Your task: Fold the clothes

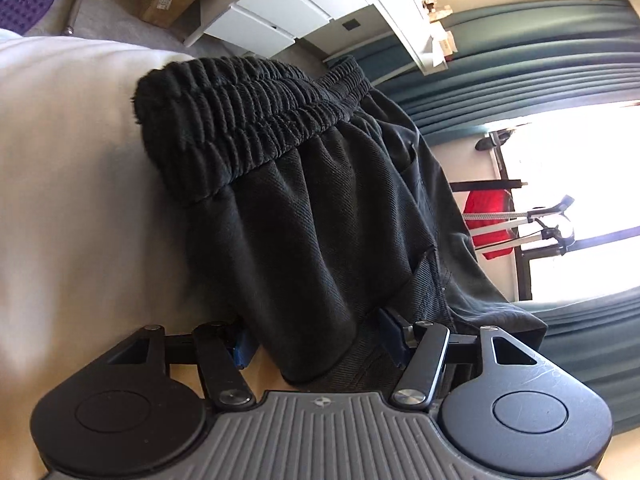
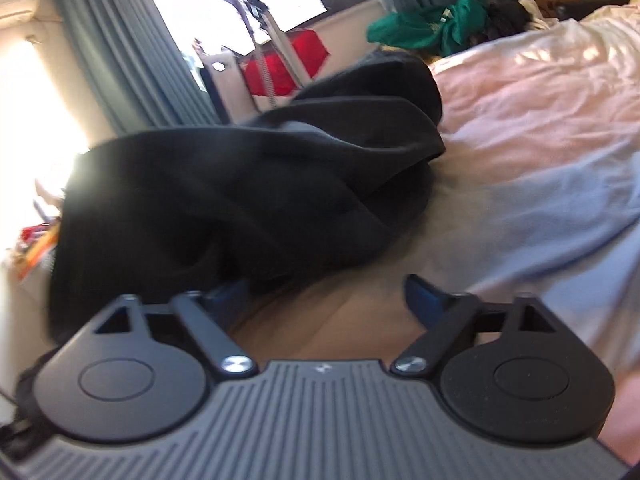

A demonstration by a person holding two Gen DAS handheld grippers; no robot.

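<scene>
Your left gripper (image 1: 320, 340) has its fingers (image 1: 394, 334) clamped on a thick bundle of the black shorts (image 1: 304, 208), the cloth filling the gap between the two blue pads. From there the garment runs away ahead of the fingers across the bed (image 1: 72, 168), ending in the ribbed elastic waistband (image 1: 248, 108) at the far end. Your right gripper (image 2: 326, 300) is released: its fingers (image 2: 420, 300) stand apart with only bare bedding between them, and the same shorts lie crumpled just beyond and off to the side of one fingertip, which sits at or under the cloth's near edge; the blur there keeps you from telling whether it touches. The step in hand looks like getting a second hold so the shorts can be spread and folded. To do it well, bring the right fingers onto a single clean edge or hem rather than a wad of layers, and pinch close to a corner so the cloth hangs flat when you lift. Keep the left hold firm while the right one closes, or the bundle will slide. Mind the side of the bed: in the right wrist view the shorts reach toward it, on the side away from the open fingertip, and may slip off. The open room is on the other side, where the pale cover (image 2: 540, 112) lies free, well short of the green garment (image 2: 424, 24) far ahead.
</scene>
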